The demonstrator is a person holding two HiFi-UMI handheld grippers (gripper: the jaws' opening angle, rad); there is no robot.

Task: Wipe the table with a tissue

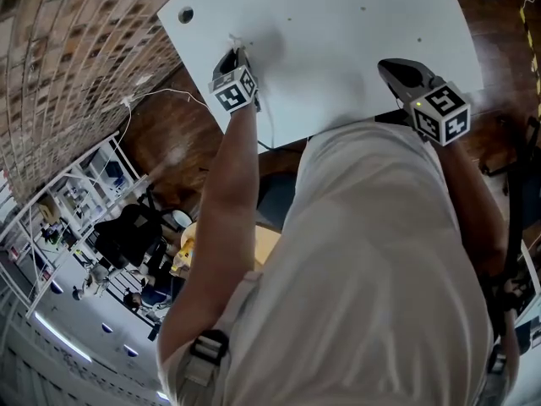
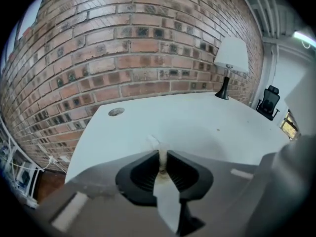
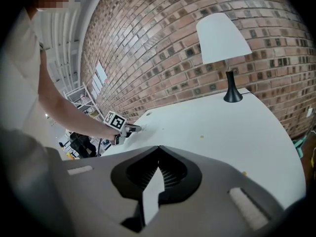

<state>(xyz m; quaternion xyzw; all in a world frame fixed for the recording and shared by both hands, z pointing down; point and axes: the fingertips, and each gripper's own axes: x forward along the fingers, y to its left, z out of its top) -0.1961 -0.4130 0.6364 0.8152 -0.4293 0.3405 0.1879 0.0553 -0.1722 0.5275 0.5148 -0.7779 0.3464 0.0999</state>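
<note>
My left gripper (image 1: 236,53) points down at the left part of the white table (image 1: 338,49), shut on a small scrap of white tissue (image 2: 154,143). The tissue is pinched between the pads, and its crumpled end pokes out past the tips onto the tabletop (image 2: 197,122). In the right gripper view, the left gripper (image 3: 131,129) shows at the table's far left, tip down on the surface. My right gripper (image 1: 389,66) hovers over the table's near right edge. Its jaws (image 3: 158,147) meet at the tips with nothing between them. A few small crumbs (image 3: 201,137) dot the table.
A white-shaded lamp (image 2: 230,58) on a black stem stands at the table's far end by the brick wall (image 2: 138,43). A round cable hole (image 2: 116,111) sits near the left corner. A black office chair (image 2: 269,101) is beyond the table. The person's torso (image 1: 380,260) fills the near side.
</note>
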